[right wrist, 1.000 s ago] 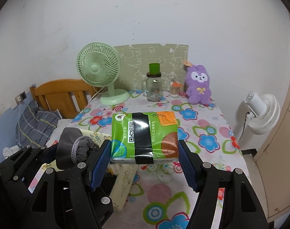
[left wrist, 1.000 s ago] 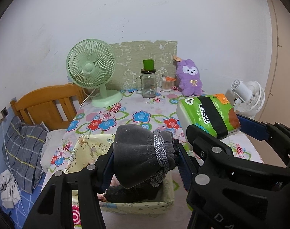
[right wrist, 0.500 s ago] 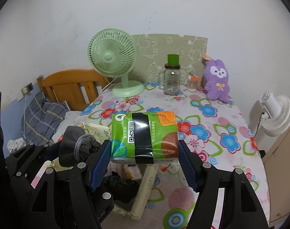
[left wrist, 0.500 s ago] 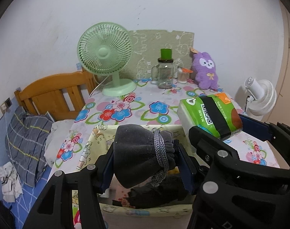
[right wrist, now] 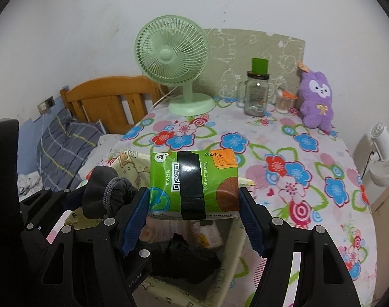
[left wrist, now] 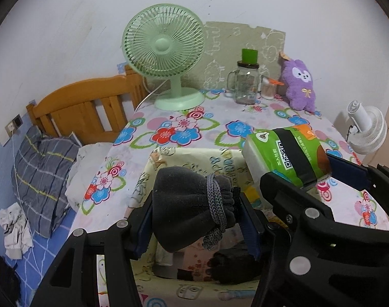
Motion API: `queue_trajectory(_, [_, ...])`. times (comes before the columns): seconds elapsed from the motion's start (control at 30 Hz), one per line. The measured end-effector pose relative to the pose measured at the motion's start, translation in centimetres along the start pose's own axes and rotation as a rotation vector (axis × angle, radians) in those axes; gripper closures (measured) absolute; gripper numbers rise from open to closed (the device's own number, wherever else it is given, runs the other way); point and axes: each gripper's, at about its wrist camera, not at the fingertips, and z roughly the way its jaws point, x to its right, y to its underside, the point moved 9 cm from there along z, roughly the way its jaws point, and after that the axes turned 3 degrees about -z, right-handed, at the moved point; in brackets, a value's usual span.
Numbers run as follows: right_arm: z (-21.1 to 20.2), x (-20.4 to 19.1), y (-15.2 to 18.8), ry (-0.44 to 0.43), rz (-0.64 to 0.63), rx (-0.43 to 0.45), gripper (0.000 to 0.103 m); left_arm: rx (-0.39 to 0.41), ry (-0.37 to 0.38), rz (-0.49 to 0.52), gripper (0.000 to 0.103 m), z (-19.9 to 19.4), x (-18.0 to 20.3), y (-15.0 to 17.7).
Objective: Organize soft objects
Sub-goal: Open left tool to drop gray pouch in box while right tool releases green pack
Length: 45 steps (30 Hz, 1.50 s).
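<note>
The left gripper [left wrist: 197, 220] is clamping a grey pouch [left wrist: 189, 204] and the right gripper [right wrist: 193, 220] is squeezing a tissue pack [right wrist: 193, 184], both hanging over the cloth basket [left wrist: 184, 158] below the fingers, so each should be lowering inside before opening.

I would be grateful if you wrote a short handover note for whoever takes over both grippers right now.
Left gripper: shut on the grey drawstring pouch, held above the open fabric storage box.
Right gripper: shut on the green tissue pack, also held over the box.
Done: both soft items are lifted over the box, and a dark item already lies inside.
Left: lower and release the pouch and the pack into the box. The purple plush stands at the back of the table, probably next.
</note>
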Motion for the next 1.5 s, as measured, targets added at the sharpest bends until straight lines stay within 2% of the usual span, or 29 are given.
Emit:
queue_trajectory(0.07, [0.4, -0.4, 0.1, -0.013, -0.006, -0.008, 0.032, -0.009, 0.002, -0.006, 0.041, 0.3, -0.3, 0.2])
queue_trajectory(0.13, [0.9, -0.7, 0.2, -0.023, -0.01, -0.015, 0.032, -0.014, 0.005, -0.009, 0.027, 0.4, -0.5, 0.4])
queue_trajectory(0.27, [1.4, -1.2, 0.3, -0.025, -0.026, -0.016, 0.032, -0.015, -0.028, -0.012, 0.02, 0.6, -1.1, 0.6])
queue_trajectory(0.57, [1.5, -2.3, -0.2, -0.029, -0.077, 0.001, 0.031, -0.024, -0.042, -0.015, 0.017, 0.3, -2.0, 0.9])
queue_trajectory(0.73, [1.9, -3.2, -0.1, -0.06, -0.101, 0.001, 0.03, -0.051, -0.078, 0.001, 0.014, 0.2, -2.7, 1.6])
queue_trajectory(0.8, [2.1, -3.5, 0.1, -0.073, -0.107, -0.004, 0.027, -0.056, -0.076, 0.007, 0.013, 0.0, -2.7, 1.9])
queue_trajectory(0.93, [2.1, -3.9, 0.2, -0.09, -0.108, 0.003, 0.014, -0.056, -0.063, 0.006, 0.01, -0.5, -2.7, 2.2])
queue_trajectory(1.03, [1.7, -3.8, 0.1, -0.077, -0.107, 0.014, 0.009, -0.052, -0.059, 0.008, 0.01, -0.7, -2.5, 2.2])
queue_trajectory(1.5, [-1.0, -0.4, 0.1, 0.016, -0.05, 0.027, 0.009, -0.011, 0.004, 0.017, 0.009, -2.0, 0.7, 1.1])
